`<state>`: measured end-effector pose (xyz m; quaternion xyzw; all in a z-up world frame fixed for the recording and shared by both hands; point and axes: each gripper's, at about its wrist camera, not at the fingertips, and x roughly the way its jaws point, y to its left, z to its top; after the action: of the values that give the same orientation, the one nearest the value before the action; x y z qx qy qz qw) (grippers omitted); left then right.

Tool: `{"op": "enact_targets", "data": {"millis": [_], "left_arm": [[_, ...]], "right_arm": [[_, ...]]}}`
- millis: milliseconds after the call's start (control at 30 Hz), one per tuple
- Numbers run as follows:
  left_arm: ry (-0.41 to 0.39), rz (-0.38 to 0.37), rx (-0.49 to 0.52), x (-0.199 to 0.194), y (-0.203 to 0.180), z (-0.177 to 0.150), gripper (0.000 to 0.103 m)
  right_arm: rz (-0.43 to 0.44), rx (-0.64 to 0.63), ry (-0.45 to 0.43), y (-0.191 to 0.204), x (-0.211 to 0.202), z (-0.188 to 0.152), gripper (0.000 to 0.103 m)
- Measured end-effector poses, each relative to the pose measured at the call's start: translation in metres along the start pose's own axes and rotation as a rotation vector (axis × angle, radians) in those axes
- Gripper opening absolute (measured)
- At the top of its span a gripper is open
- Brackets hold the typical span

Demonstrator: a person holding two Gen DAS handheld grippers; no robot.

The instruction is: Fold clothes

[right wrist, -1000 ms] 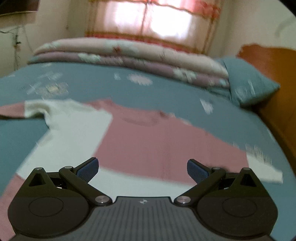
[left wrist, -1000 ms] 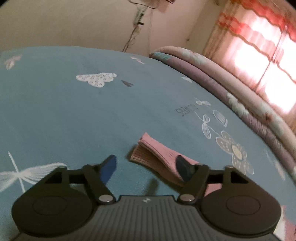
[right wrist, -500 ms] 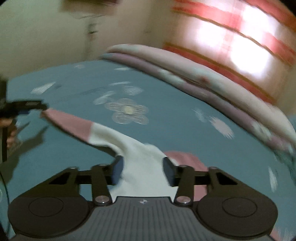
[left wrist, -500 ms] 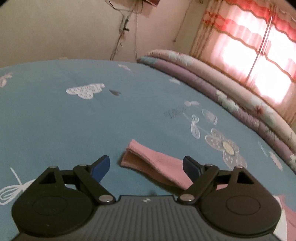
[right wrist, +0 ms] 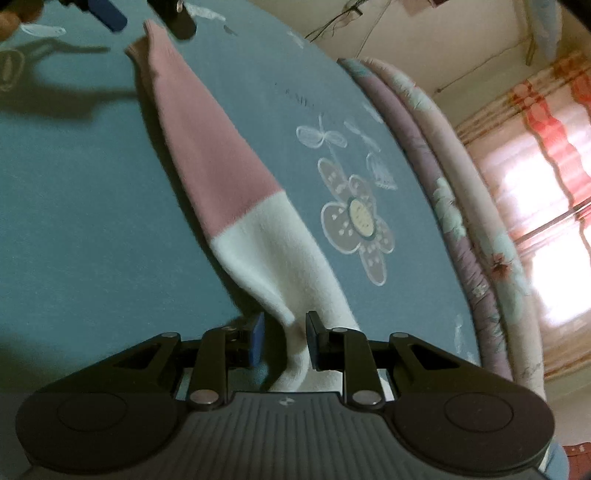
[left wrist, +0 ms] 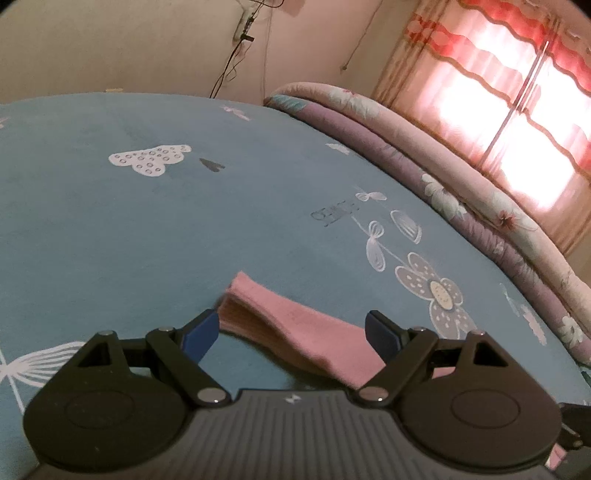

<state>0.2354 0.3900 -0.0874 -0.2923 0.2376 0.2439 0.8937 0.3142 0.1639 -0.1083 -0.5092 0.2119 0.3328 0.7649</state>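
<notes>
A long sleeve (right wrist: 221, 173) of a pink and white top lies stretched on the blue bed sheet (right wrist: 74, 221), pink at the cuff and white nearer me. My right gripper (right wrist: 285, 339) is closing around a raised fold of the white part (right wrist: 291, 295). The fold sits between the jaws, and a sliver of gap still shows at the left pad. In the left wrist view my left gripper (left wrist: 291, 334) stands open over the pink cuff end (left wrist: 295, 321), its fingers on either side without touching it. The left gripper (right wrist: 147, 18) also shows at the sleeve's far tip in the right wrist view.
Rolled floral quilts (left wrist: 443, 177) run along the far side of the bed under a bright curtained window (left wrist: 517, 92). White flower and butterfly prints (right wrist: 354, 221) mark the sheet (left wrist: 147, 221). Cables hang on the wall (left wrist: 240, 44) behind.
The right gripper has swung left from over the top's body to the sleeve, rolled, and its jaws have narrowed around the white fold. The left gripper's jaws opened wider and stayed at the cuff.
</notes>
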Motion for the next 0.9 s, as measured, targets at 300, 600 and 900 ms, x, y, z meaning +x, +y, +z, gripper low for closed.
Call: {"op": "enact_targets", "data": {"millis": [300, 600, 900], "left_arm": [[-0.022, -0.015, -0.052, -0.002, 0.000, 0.001, 0.086], [-0.004, -0.015, -0.075, 0.004, 0.004, 0.001, 0.086], [-0.007, -0.008, -0.093, 0.004, 0.007, 0.001, 0.086]], "right_arm": [[0.222, 0.101, -0.026, -0.007, -0.045, -0.022, 0.008], [0.444, 0.132, 0.065, -0.024, -0.057, -0.033, 0.017], [0.392, 0.250, -0.089, -0.070, -0.029, 0.026, 0.024]]}}
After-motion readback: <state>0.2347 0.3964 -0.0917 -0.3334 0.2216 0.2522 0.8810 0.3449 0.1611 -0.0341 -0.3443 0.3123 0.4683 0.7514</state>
